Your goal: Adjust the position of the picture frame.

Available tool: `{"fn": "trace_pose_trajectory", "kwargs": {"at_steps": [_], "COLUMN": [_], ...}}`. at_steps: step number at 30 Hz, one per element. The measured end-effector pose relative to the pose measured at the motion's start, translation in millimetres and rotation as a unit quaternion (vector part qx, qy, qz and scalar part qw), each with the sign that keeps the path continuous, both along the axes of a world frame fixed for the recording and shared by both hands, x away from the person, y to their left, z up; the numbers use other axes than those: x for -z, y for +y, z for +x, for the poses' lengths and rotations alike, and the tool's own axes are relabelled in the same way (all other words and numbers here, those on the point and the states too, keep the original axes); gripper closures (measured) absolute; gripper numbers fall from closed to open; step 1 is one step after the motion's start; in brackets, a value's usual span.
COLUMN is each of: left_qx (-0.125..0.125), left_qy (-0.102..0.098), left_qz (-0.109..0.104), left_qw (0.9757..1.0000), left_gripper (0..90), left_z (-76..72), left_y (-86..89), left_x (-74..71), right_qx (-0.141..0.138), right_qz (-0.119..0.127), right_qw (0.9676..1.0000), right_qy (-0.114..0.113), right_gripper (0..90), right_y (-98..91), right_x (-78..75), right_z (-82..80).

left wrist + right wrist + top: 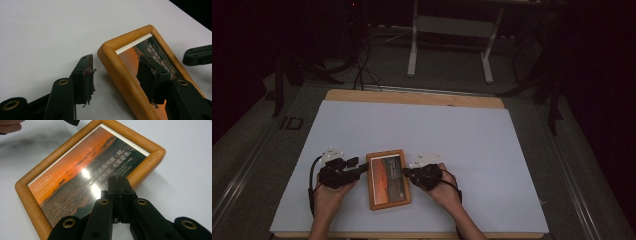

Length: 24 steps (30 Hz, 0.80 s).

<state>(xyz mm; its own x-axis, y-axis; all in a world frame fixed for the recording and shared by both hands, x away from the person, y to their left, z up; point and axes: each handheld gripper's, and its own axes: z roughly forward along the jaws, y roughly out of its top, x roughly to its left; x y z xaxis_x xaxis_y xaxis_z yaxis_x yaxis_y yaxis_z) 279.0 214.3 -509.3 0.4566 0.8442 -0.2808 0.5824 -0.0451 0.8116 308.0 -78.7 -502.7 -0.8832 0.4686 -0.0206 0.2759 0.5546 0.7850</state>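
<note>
Two grippers at a framed sunset photo on a white table.

The frame (388, 178) lies flat on the sheet (472, 135), near its front edge, between the two hands. The left gripper (117, 80) straddles the frame's wooden side with jaws apart: one pad on the sheet outside the wood, the other over the glass, neither pressing the wood, so it is released. The right gripper (119, 186) has its jaws clenched together with nothing between them; its tip is over the glass by the frame's opposite side, and whether it touches I cannot tell.
</note>
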Motion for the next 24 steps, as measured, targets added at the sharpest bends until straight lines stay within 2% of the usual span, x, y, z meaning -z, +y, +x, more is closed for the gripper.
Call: {"fn": "trace_pose_trajectory", "kwargs": {"at_steps": [4, 8, 16, 21, 24], "left_qx": [0.006, 0.015, 0.042, 0.050, 0.049], "left_qy": [0.011, 0.033, 0.063, 0.070, 0.074], "left_qz": [-0.004, 0.003, 0.040, 0.033, 0.028], "left_qw": [0.9999, 0.9993, 0.9963, 0.9957, 0.9956], "left_gripper": [44.6, 42.2, 43.3, 43.0, 42.9], "left_z": [-1.7, -0.8, 1.0, 1.8, 2.3], "left_y": [-3.3, -8.9, -18.9, -20.9, -20.3], "left_x": [0.0, 3.2, 9.1, 10.4, 10.8], "right_qx": [-0.003, -0.005, -0.004, 0.010, 0.019], "right_qz": [0.001, 0.001, -0.001, 0.006, 0.002], "right_qw": [1.0000, 1.0000, 1.0000, 0.9999, 0.9998], "right_qy": [0.002, 0.002, 0.001, 0.004, 0.009], "right_gripper": [89.9, 89.9, 89.7, 78.3, 66.5], "right_y": [3.5, 4.1, 3.5, 3.0, 3.7], "right_x": [3.1, 3.3, 2.8, 1.7, 0.9], "right_z": [-0.9, -0.8, -0.7, 0.9, 3.4]}}
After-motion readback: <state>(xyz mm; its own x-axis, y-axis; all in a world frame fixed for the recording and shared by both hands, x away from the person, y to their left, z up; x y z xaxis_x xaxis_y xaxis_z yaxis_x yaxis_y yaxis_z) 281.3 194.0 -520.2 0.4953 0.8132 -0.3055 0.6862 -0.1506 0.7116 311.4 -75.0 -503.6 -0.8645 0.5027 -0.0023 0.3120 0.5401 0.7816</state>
